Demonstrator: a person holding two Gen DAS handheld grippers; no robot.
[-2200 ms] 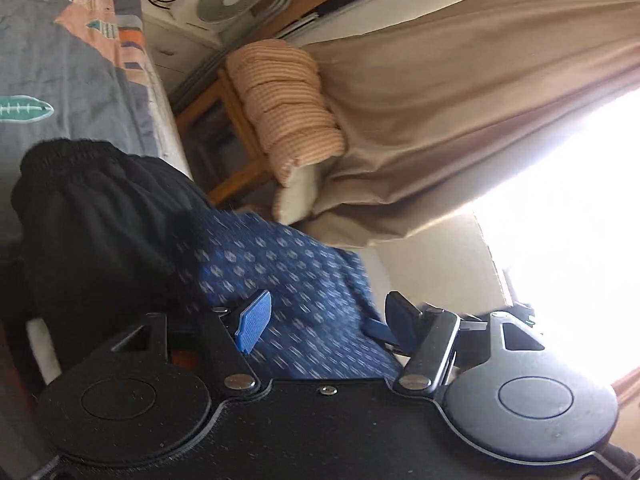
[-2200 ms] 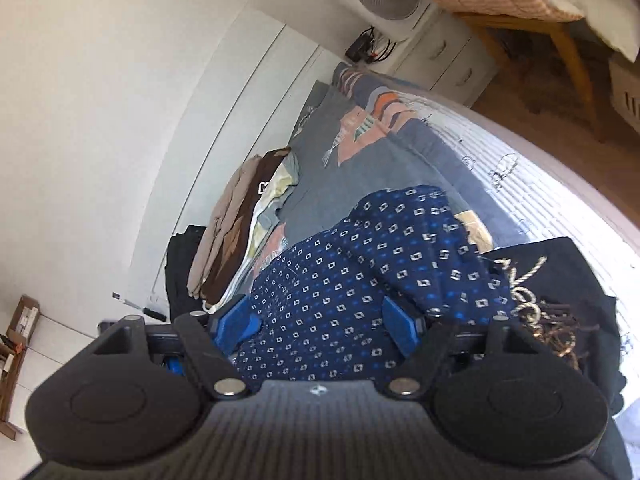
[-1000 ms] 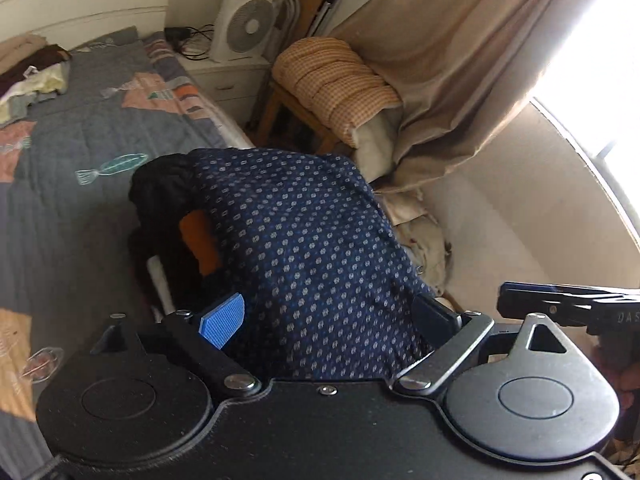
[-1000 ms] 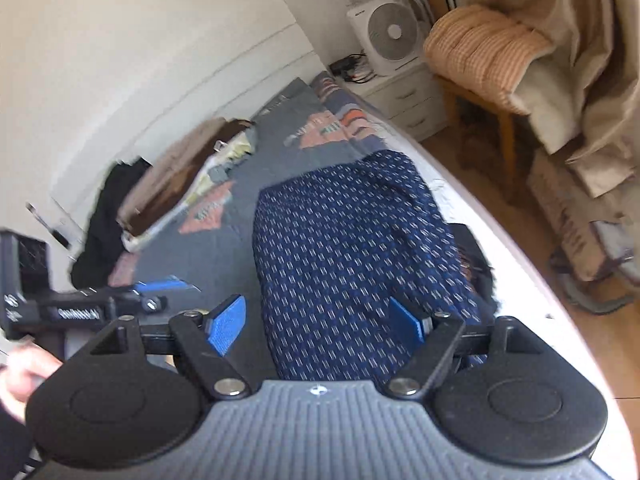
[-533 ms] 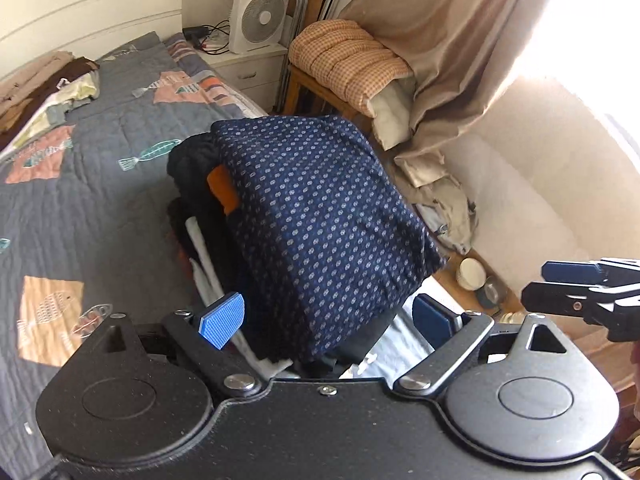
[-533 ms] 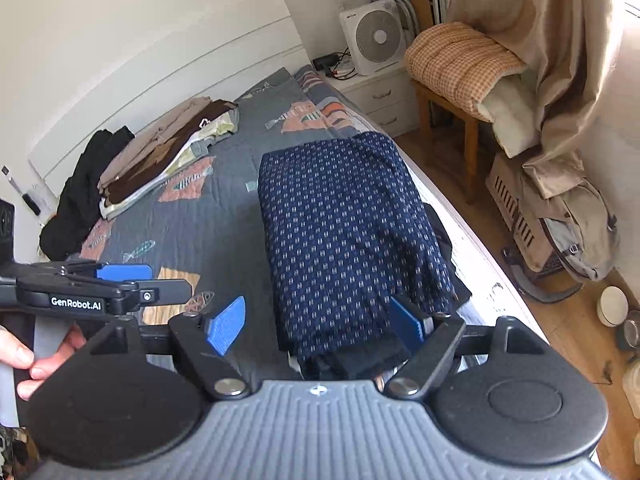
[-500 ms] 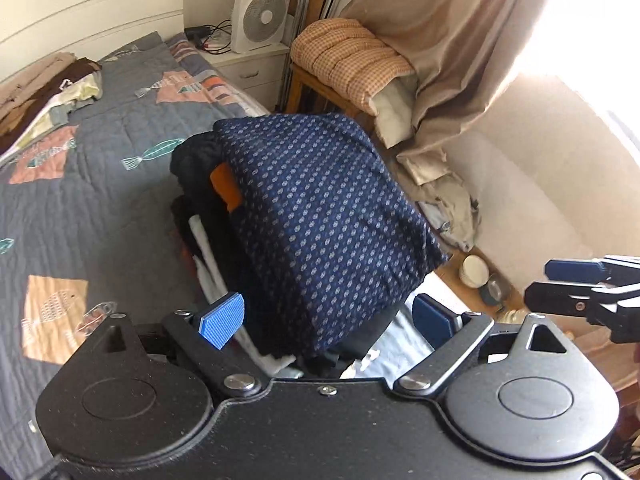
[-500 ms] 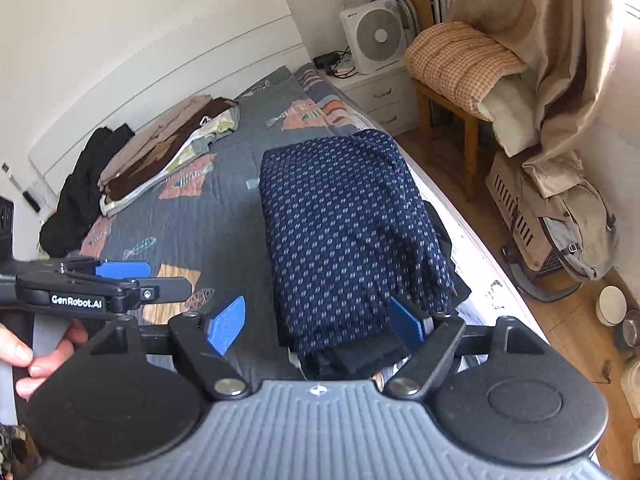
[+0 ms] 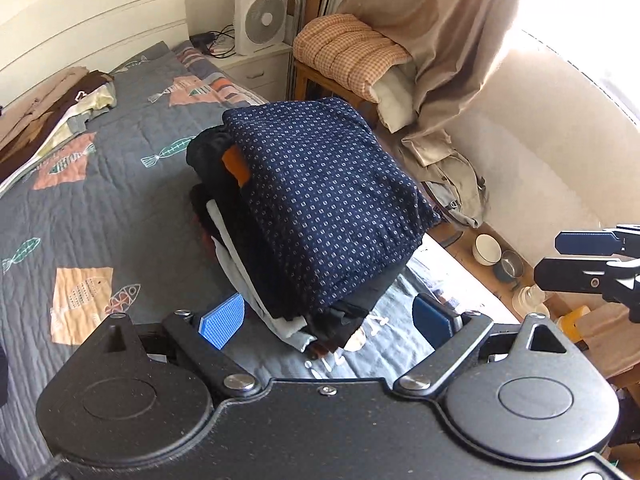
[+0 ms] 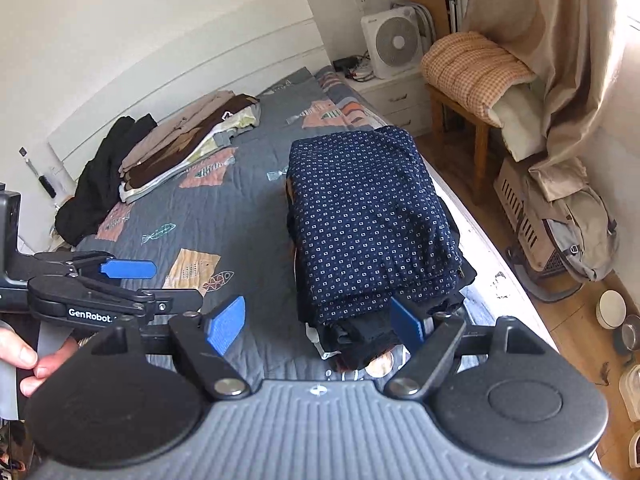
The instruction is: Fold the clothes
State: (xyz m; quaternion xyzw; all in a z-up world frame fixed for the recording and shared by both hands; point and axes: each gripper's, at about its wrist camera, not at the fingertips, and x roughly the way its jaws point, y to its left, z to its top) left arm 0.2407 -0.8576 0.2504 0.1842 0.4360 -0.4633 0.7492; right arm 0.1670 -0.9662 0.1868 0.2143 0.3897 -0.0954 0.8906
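Grey quilted bed (image 10: 224, 216), folded navy garment (image 10: 368, 216) ahead of both hand-held grippers (wide, empty)

A: What's on the bed (image 10: 224, 208)?
B: One stack of folded clothes (image 10: 368, 220), a dotted navy piece on top; one looser pile of garments (image 10: 176, 152) near the headboard.
A: And around it?
B: One fan (image 10: 394, 42); one chair (image 10: 468, 116); two grippers, left gripper (image 9: 328, 320) and right gripper (image 10: 316, 324).

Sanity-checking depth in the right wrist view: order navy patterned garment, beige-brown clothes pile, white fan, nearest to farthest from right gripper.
1. navy patterned garment: atop the stack, just ahead of the right gripper.
2. beige-brown clothes pile: far left, by the headboard.
3. white fan: on the nightstand.
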